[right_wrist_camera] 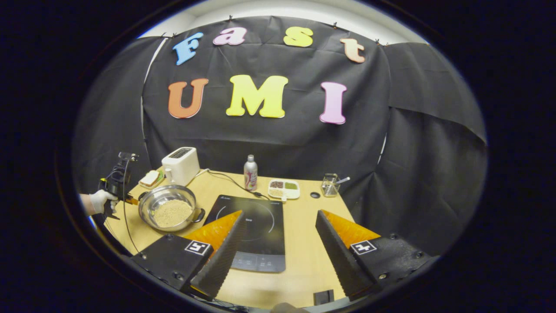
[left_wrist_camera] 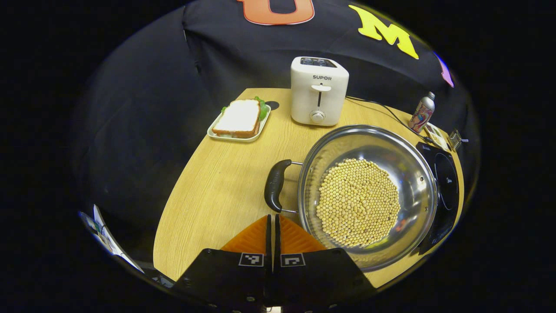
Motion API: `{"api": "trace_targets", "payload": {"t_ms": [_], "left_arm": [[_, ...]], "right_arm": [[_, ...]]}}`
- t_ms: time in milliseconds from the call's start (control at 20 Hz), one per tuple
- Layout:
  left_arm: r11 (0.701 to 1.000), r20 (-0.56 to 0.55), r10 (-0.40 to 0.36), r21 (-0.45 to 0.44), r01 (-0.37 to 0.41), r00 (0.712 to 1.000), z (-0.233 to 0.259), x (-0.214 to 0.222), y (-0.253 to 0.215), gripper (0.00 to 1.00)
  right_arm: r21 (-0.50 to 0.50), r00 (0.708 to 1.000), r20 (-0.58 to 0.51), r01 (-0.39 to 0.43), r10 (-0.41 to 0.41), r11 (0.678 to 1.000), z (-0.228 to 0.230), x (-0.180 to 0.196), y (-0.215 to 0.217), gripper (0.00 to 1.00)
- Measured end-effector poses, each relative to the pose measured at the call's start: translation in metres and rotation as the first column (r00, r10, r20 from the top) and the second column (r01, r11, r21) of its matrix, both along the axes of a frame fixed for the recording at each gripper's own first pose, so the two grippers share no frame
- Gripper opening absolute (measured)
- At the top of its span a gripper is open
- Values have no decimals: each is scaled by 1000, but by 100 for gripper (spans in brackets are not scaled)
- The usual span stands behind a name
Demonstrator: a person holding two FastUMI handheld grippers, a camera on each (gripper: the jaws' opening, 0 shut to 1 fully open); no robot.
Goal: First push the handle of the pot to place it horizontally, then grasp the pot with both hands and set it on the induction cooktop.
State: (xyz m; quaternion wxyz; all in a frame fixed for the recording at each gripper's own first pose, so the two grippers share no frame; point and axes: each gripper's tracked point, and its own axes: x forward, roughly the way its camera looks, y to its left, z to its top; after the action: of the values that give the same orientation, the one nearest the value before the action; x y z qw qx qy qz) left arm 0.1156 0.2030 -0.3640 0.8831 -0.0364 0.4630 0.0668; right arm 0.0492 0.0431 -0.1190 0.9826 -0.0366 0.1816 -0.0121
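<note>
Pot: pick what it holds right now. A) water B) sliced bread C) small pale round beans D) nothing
C: the left gripper view shows the pot with a layer of small pale round beans across its bottom.

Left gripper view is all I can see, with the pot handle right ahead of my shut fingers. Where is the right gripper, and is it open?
Observer: The right gripper is open, fingers wide apart, pointing at the induction cooktop from its near side.
Operator: Is anything sitting on the cooktop?
Observer: No, its glass top is bare. In the right gripper view the pot stands by its left edge.
Operator: Does the pot have a second handle for the right gripper?
Observer: Yes, a small dark second handle sticks out on the side facing the cooktop.
</note>
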Motion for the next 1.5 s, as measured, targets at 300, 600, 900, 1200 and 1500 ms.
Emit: {"api": "trace_targets", "payload": {"t_ms": [300,600,900,1200,1500], "left_arm": [[998,136,-21,-55,28,990,16,-10,17,65],[995,204,-94,-20,100,974,31,-1,15,96],[983,209,-177,-14,184,962,21,26,-15,96],[974,201,-222,7,226,954,6,53,-30,96],[973,158,-229,33,226,961,-4,69,-23,98]], "right_arm": [[40,991,-75,-112,114,993,-38,32,67,99],[133,935,-226,-249,274,959,-104,89,168,100],[197,885,-351,-250,306,948,-170,139,234,98],[196,868,-430,-179,248,964,-213,176,241,99],[224,840,-483,-155,248,962,-230,184,254,90]]}}
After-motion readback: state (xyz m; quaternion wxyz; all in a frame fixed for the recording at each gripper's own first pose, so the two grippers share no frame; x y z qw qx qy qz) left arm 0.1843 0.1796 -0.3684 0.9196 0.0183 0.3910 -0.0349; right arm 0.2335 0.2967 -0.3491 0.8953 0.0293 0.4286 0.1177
